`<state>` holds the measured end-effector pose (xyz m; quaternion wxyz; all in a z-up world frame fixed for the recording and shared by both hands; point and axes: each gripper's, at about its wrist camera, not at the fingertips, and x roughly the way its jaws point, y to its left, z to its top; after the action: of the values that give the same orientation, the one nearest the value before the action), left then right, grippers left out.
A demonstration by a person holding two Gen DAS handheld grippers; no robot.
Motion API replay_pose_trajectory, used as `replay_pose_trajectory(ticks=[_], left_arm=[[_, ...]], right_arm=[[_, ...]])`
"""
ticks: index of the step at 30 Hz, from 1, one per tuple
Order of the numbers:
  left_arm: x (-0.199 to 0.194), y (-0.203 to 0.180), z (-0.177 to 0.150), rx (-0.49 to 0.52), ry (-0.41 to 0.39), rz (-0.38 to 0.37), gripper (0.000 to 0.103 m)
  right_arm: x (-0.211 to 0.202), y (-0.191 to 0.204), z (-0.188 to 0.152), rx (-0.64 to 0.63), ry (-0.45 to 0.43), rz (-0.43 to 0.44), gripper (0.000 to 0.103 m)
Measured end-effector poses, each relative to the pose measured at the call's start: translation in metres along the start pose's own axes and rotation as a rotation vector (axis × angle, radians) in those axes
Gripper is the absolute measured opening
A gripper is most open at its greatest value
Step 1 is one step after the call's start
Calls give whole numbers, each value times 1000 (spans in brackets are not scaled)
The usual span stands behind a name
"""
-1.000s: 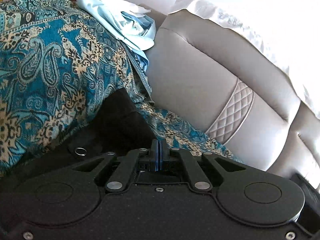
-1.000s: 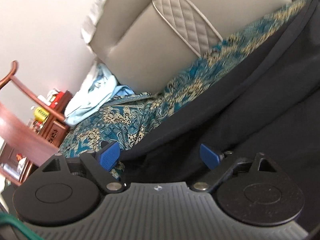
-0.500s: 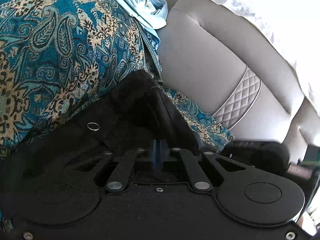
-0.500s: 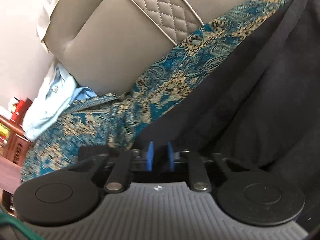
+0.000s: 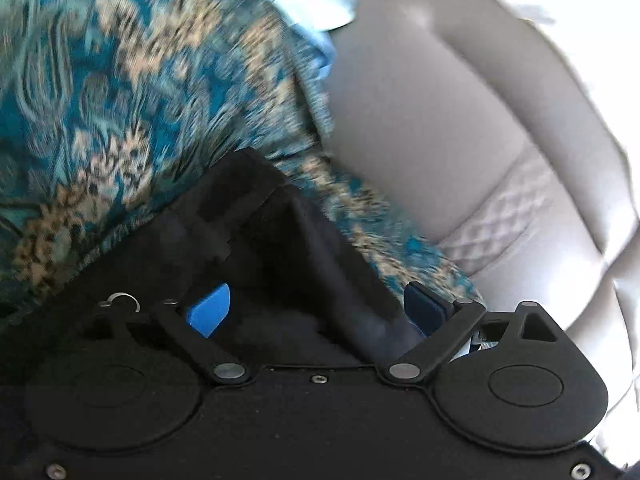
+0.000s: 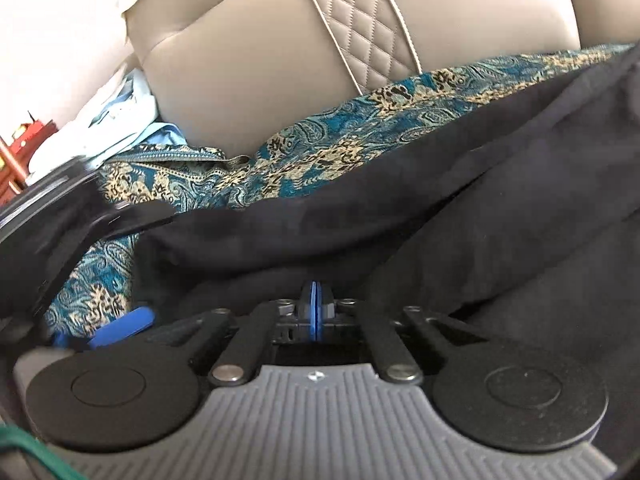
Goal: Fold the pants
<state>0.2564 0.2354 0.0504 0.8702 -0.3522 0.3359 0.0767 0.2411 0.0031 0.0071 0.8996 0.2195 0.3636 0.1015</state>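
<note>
Pants: black [image 6: 460,216], matte, soft cloth, lying on the throw over the sofa seat; in the right wrist view they run as a long dark band from lower left up to the right edge, with a rolled fold along the upper rim.
Pants end: in the left wrist view [image 5: 280,248] one corner stands up in a loose peak, with layered edges and a small metal ring [image 5: 126,300] near it.
Left gripper: [image 5: 316,312] blue pads spread wide, cloth lying between them, not pinched.
Right gripper: [image 6: 314,312] blue pads pressed together, black cloth bunched just at the tips; it appears to pinch the pants.
Throw: teal and gold paisley [image 6: 320,152], under the pants.
Sofa: beige leather back [image 6: 260,60] with a quilted strip.
Blue cloth: pale heap [image 6: 132,112] at the far end of the seat.
</note>
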Motion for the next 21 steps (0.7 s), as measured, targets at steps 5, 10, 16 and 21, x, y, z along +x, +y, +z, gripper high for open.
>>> replay_pose_trajectory(ticks=[5,10,16,21], left_arm=[[36,-3,20,-92,72,35,93],[35,-9,10,55,58,110,66],[18,6,4,96,56,94,48],[4,29,22,-46,86,-3,46]], right_arm=[[-2,-3,0,-5,5,22,20],[-13,-20,33,24,3,96,69],[13,19,90,-433,45,70,88],[48,53,85,-774,128,86,88]])
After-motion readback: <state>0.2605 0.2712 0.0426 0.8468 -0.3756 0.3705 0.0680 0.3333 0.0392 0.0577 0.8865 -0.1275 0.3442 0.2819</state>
